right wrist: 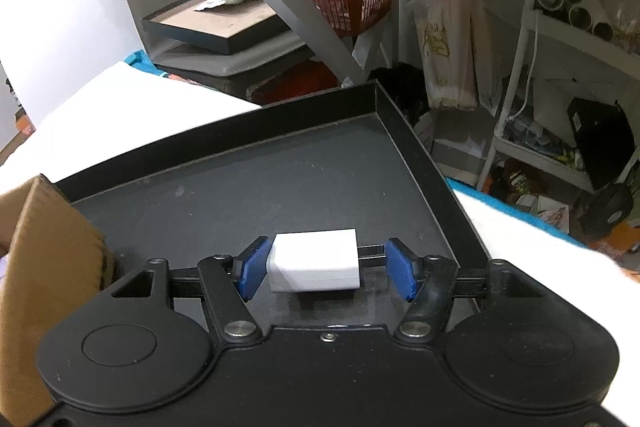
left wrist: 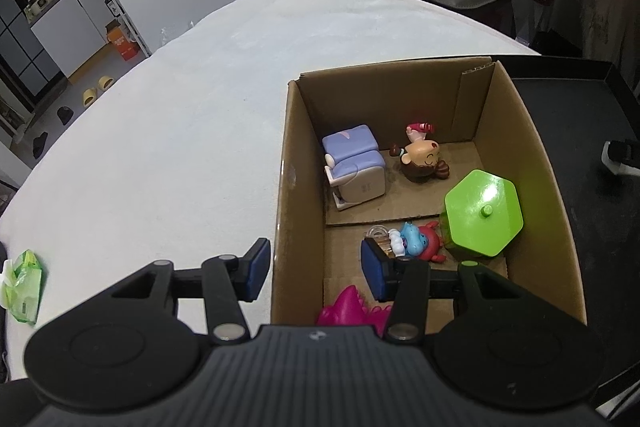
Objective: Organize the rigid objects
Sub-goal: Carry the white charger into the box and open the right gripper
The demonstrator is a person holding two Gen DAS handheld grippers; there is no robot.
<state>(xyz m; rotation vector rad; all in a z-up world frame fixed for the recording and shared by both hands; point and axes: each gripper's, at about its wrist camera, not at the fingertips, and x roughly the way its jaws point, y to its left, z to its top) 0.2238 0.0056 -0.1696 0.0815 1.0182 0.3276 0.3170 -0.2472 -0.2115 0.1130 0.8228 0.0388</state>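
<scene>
A cardboard box [left wrist: 516, 131] on the white table holds several toys: a purple and white block toy [left wrist: 354, 163], a cartoon figurine [left wrist: 422, 159], a green hexagonal lid [left wrist: 484, 213], a blue and red figure [left wrist: 418, 241] and a magenta toy [left wrist: 352, 309]. My left gripper [left wrist: 316, 269] is open and straddles the box's left wall. A white charger plug [right wrist: 316, 261] lies on the black tray [right wrist: 304, 171]. My right gripper [right wrist: 326, 269] is open around it; the left pad [right wrist: 252, 269] is at the plug's body, the right pad [right wrist: 402, 269] near its prongs.
A green wrapped packet [left wrist: 24, 285] lies at the table's left edge. The black tray also shows in the left wrist view [left wrist: 580, 131] right of the box, with my right gripper there [left wrist: 622, 157]. The box corner [right wrist: 48, 239] stands left of the tray. Shelves and a red basket [right wrist: 356, 3] stand beyond.
</scene>
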